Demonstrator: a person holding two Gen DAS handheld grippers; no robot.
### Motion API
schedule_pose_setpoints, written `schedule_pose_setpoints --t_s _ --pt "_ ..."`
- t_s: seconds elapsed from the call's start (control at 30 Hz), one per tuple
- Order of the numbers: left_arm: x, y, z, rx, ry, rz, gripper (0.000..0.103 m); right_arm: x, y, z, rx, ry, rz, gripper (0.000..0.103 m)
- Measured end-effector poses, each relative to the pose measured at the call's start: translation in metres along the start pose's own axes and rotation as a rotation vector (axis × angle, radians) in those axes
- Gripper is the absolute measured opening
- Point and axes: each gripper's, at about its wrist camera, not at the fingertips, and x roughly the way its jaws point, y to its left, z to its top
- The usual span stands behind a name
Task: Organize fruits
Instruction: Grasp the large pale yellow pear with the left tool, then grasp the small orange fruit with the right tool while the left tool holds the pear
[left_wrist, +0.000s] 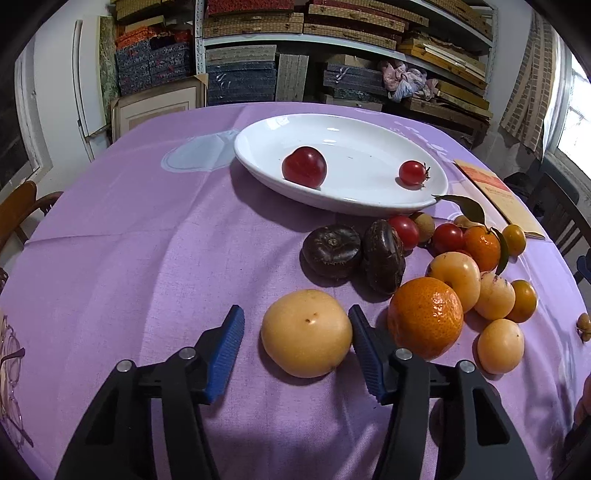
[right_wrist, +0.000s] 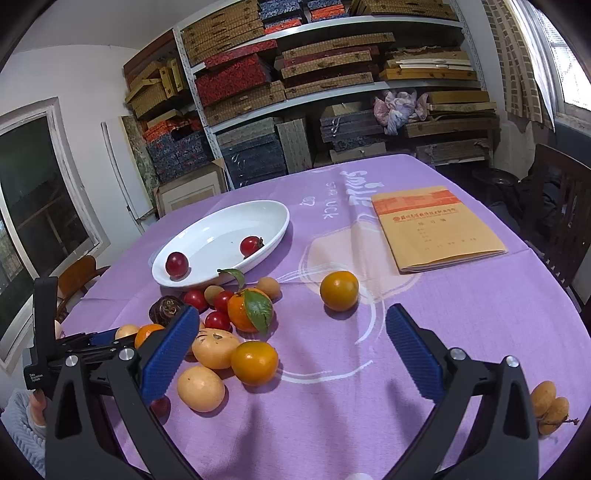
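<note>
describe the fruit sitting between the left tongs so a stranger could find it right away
Start at the white oval dish on the purple tablecloth, then come down past the two dark brown fruits to the near edge of the pile. There lies a pale yellow round fruit, beside a bumpy orange tangerine; it is the largest, smooth and uniformly pale.

The left hand-held gripper (left_wrist: 295, 328) straddles a pale yellow fruit (left_wrist: 306, 333); one blue pad touches it, the other stands clear.

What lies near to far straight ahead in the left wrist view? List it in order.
Large pale yellow round fruit between the left gripper fingers → dark brown water chestnut → white oval plate → shelves of boxes.
</note>
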Motion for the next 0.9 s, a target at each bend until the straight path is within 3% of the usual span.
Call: schedule_pose_setpoints --t_s 0.07,0.17,0.37,0.5,0.67,0.7,0.73,0.8,0.9 --pt "0.001 -0.001 0.0 0.004 0.003 0.002 0.059 0.001 0.0 0.0 -0.001 0.001 -0.001 0.099" --pt "0.001 -0.002 -0.002 0.011 0.007 -0.005 0.047 0.001 0.0 -0.001 -0.002 0.001 -0.005 0.099" --pt "-0.003 0.001 -0.004 0.013 -0.006 -0.013 0.047 0.012 0.005 -0.007 -0.04 0.057 -0.012 0.099" --pt "-0.01 0.009 -0.006 0.014 -0.037 0.069 0.047 0.024 0.018 -0.016 -0.132 0.133 -0.015 0.099" --pt "-0.005 0.022 -0.005 -0.043 0.003 0.067 0.047 0.033 0.038 -0.03 -0.282 0.168 -0.093 0.098" --pt "-0.005 0.023 -0.005 -0.042 0.003 0.069 0.047 0.035 0.038 -0.031 -0.286 0.179 -0.091 0.092" --pt "-0.005 0.022 -0.005 -0.04 0.003 0.07 0.047 0.038 0.038 -0.032 -0.286 0.198 -0.081 0.077" --pt "-0.006 0.022 -0.005 -0.039 0.004 0.071 0.047 0.048 0.034 -0.032 -0.266 0.247 -0.067 0.065" --pt "-0.006 0.022 -0.005 -0.038 0.004 0.071 0.047 0.057 0.029 -0.032 -0.234 0.287 -0.038 0.064"
